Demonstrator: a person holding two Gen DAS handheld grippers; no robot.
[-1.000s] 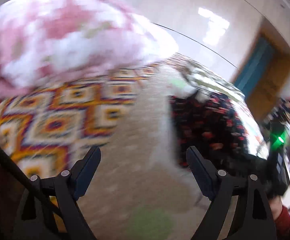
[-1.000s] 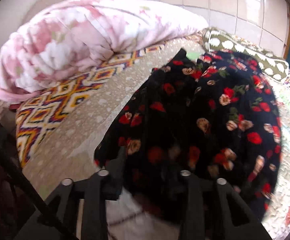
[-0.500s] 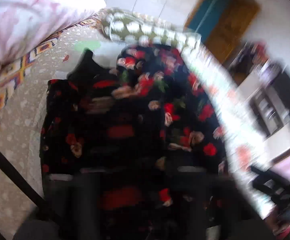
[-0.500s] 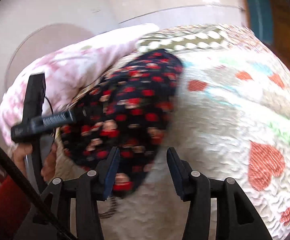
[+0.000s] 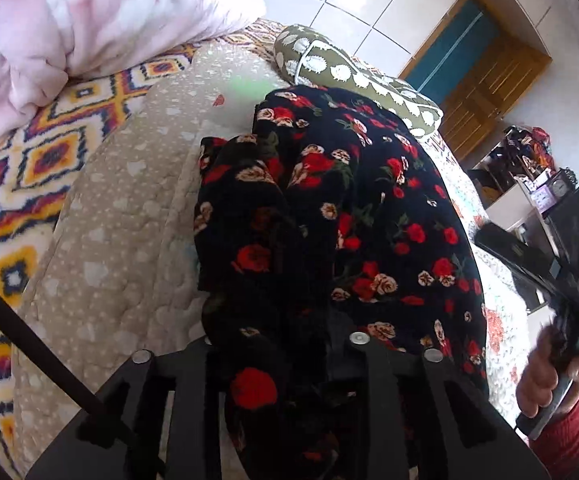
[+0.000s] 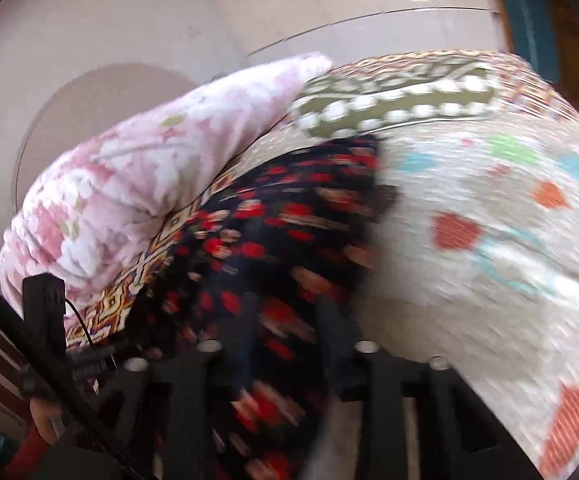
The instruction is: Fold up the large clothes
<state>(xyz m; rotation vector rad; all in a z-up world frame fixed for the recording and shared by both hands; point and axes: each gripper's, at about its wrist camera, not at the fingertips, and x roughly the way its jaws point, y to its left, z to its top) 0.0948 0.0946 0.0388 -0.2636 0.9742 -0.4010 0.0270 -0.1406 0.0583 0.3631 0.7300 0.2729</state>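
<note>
Shows a large black garment (image 5: 369, 200) of thin fabric printed all over with red roses, cream blossoms and green leaves, lying just in front of an olive-green pillow with white spots (image 5: 353, 80), its far edge almost touching that pillow. Spreads wide and fairly flat on the side nearest the pillow, then gathers into deep, dark folds and a thick rumpled ridge on the way back from it. Rests on a beige quilted bedspread (image 5: 129, 200), which runs from the pillow toward the camera. Pinches a bunched length of that fabric in the left claw (image 5: 279, 344), well short of the pillow, with cloth heaped over both fingers and hiding the tips; eases the jaws apart slightly while the cloth stays packed between them. From the right wrist, blurs heavily: has the same garment (image 6: 273, 232) as a dark, red-streaked mass stretching from below the pillow (image 6: 393, 104) down to the right claw (image 6: 283, 320). Draws the right jaws together with fabric filling the gap; cannot tell through the blur whether the pads already press it. Beyond the garment from the pillow, leaves the bedspread (image 6: 489, 240) bare, with coloured hearts.
</note>
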